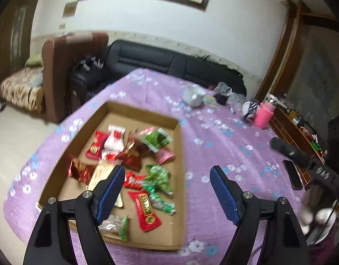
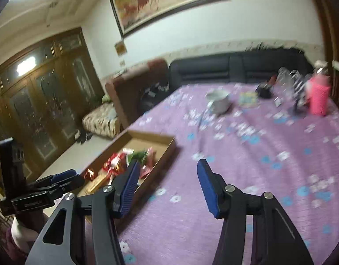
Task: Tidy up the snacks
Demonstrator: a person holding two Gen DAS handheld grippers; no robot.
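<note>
A shallow cardboard tray (image 1: 180, 152) lies on the purple flowered tablecloth (image 1: 226, 137) and holds several snack packets. Among them are a long red packet (image 1: 146, 212), a green packet (image 1: 157, 140) and a shiny red one (image 1: 77, 170). My left gripper (image 1: 168, 170) hovers above the tray's near right part, open, with nothing between its blue pads. In the right wrist view the tray (image 2: 166, 152) sits at the left. My right gripper (image 2: 169, 163) hangs open and empty above the cloth just right of it. The left gripper (image 2: 59, 180) also shows there at the far left.
At the table's far side stand a white mug (image 1: 193, 96), a pink bottle (image 1: 264, 114) and some clear wrappers (image 1: 222, 88). A dark phone (image 1: 293, 174) lies near the right edge. Behind the table are a black sofa (image 1: 147, 59) and a brown armchair (image 1: 59, 70).
</note>
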